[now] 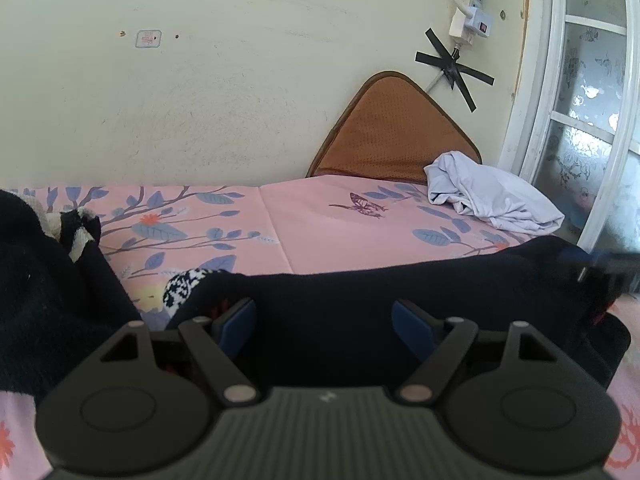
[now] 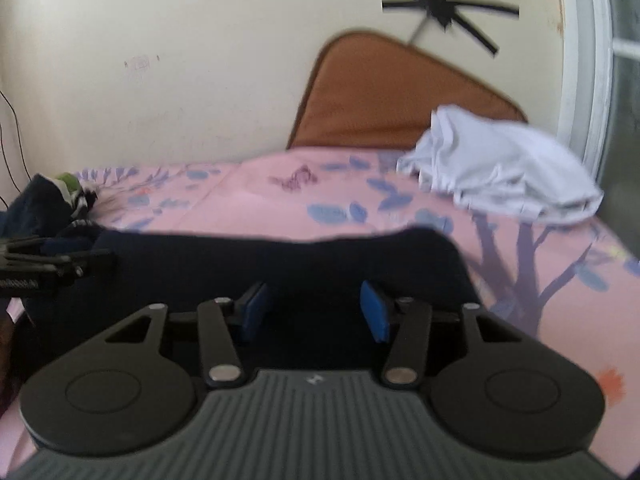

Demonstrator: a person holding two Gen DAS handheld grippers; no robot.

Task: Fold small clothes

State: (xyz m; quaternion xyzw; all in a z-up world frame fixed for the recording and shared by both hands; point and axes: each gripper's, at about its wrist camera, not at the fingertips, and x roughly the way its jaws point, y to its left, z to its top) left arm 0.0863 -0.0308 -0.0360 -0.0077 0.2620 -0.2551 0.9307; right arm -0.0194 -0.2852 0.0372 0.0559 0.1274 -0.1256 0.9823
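A dark navy garment [image 1: 360,300] lies stretched across the pink floral bedsheet [image 1: 320,220], with a black-and-white patterned part [image 1: 182,284] at its left end. My left gripper [image 1: 324,320] is open, its blue pads wide apart over the dark cloth and not pressing on it. In the right wrist view the same garment [image 2: 280,256] spreads in front of my right gripper [image 2: 316,312], which is open with the cloth low between its blue pads. The left gripper [image 2: 44,264] shows at that view's left edge, and the right gripper [image 1: 608,276] shows blurred at the garment's right end.
A crumpled pale lilac garment [image 1: 492,200] lies at the back right by a brown cushion [image 1: 396,136] leaning on the wall. A pile of dark clothes [image 1: 36,272] sits at the left. A white window frame [image 1: 560,100] borders the bed on the right.
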